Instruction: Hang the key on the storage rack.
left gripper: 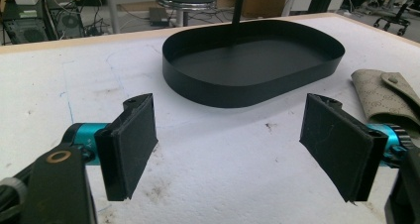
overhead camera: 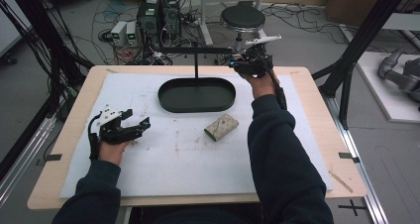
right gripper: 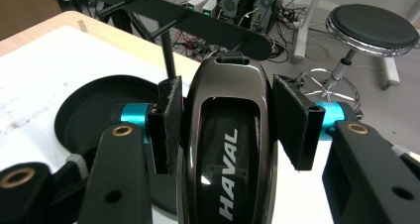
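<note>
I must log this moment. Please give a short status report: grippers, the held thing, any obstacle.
Left gripper open, low over the mat. Right gripper shut on HAVAL car key, up by the stand's crossbar. Black tray below; key pouch lies apart.

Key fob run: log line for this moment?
right gripper: shut on key fob, raised by stand bar | left gripper: open, on table | pouch: beside tray

The key fob is cut off at the picture's bottom edge.

Dim, even overhead light throughout, soft shadows, slight blur, and glare on the glossy key fob.
</note>
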Action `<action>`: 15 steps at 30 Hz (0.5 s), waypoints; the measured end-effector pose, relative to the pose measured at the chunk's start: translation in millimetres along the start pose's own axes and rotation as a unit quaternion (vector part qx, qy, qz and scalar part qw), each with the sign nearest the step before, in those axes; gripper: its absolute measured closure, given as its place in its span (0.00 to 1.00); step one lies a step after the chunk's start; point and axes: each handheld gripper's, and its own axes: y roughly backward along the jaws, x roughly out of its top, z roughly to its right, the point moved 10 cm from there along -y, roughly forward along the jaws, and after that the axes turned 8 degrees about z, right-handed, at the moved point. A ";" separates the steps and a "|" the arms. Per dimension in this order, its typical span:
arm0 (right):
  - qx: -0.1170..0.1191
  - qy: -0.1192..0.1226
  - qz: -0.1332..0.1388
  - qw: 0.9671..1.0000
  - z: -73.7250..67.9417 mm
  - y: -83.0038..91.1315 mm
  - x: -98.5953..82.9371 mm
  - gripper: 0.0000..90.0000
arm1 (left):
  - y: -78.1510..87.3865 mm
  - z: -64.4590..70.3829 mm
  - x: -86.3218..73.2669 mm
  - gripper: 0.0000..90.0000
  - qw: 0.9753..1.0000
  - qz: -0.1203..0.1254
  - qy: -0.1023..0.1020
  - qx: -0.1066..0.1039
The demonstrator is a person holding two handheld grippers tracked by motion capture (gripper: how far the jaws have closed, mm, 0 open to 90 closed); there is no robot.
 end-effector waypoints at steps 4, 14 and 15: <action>-0.001 -0.006 0.001 1.000 2.6 -2.2 1.6 0.55 | -0.1 -0.3 -0.2 0.24 1.000 -0.001 -0.001 0.000; 0.005 0.005 0.015 1.000 -2.2 -0.8 11.9 0.55 | -0.1 -0.1 -0.2 0.24 1.000 -0.001 0.000 -0.001; -0.003 0.012 0.012 1.000 -1.6 -0.5 13.6 0.55 | -0.1 -0.1 -0.3 0.24 1.000 -0.001 -0.002 -0.002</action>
